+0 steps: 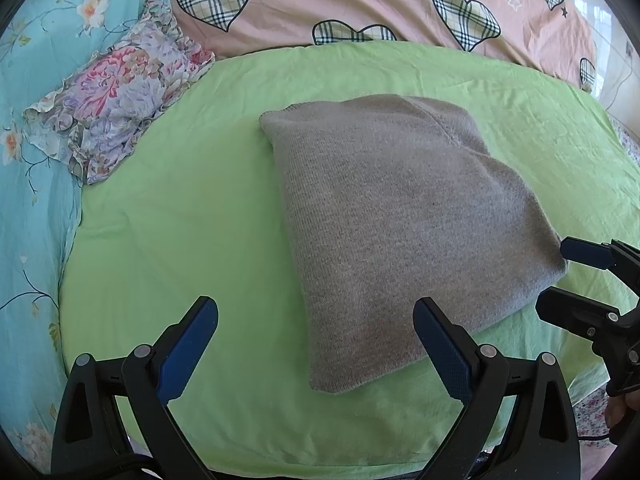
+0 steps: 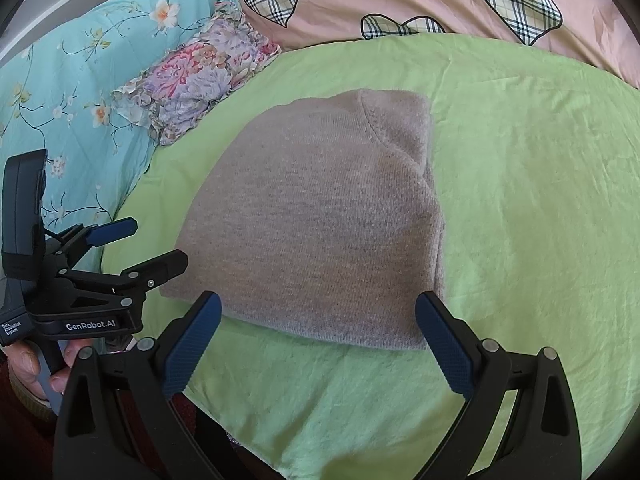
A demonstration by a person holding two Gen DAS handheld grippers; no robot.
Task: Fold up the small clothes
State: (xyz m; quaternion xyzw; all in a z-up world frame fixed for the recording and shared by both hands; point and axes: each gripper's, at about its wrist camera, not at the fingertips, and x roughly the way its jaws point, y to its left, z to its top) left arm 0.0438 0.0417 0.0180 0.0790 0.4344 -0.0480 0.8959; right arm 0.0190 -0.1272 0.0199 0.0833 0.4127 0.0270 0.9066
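Note:
A grey knit garment [image 1: 404,216] lies folded into a compact block on the green sheet [image 1: 192,216]; it also shows in the right wrist view [image 2: 320,220]. My left gripper [image 1: 316,320] is open and empty, held just short of the garment's near left corner. My right gripper [image 2: 318,316] is open and empty at the garment's near edge. The right gripper also shows at the right edge of the left wrist view [image 1: 560,276], beside the garment's right corner. The left gripper shows in the right wrist view [image 2: 156,240], open, by the garment's left corner.
A floral purple-pink cloth [image 1: 120,100] lies bunched at the back left of the green sheet [image 2: 520,200]. A turquoise floral quilt [image 1: 36,160] is on the left. A pink quilt with plaid hearts [image 1: 360,0] lies behind.

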